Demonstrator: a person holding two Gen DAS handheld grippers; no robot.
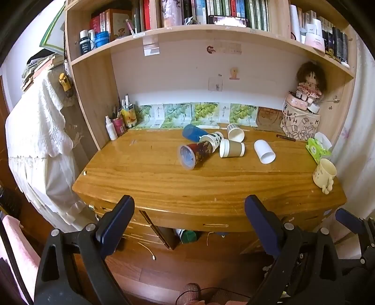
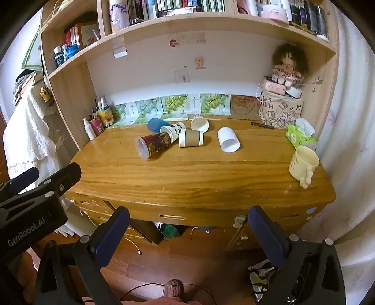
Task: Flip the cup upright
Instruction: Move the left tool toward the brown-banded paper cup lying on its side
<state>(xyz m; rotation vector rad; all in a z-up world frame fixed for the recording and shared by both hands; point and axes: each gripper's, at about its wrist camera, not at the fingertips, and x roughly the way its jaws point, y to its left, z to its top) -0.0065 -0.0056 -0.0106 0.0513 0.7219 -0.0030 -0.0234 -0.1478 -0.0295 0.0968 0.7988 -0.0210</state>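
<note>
Wooden desk (image 1: 164,178) ahead of both wide-open, empty grippers: left gripper (image 1: 189,211), right gripper (image 2: 188,220). The white cup (image 2: 228,140), lying ahead, looks light and crushable; grip its wall gently.

Both wrist views face desk (image 1: 164,183) frontally, well back, overlapping

Doll (image 1: 310,81), tissue box (image 1: 318,149), bookshelf w/ books (image 1: 211,14).

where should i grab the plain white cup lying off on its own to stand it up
Grip the white cup across its round side wall, near the middle, coming down from above. It lies on its side on the desk, open mouth toward the camera, apart from the other cups, so open jaws likely fit either side.
</note>
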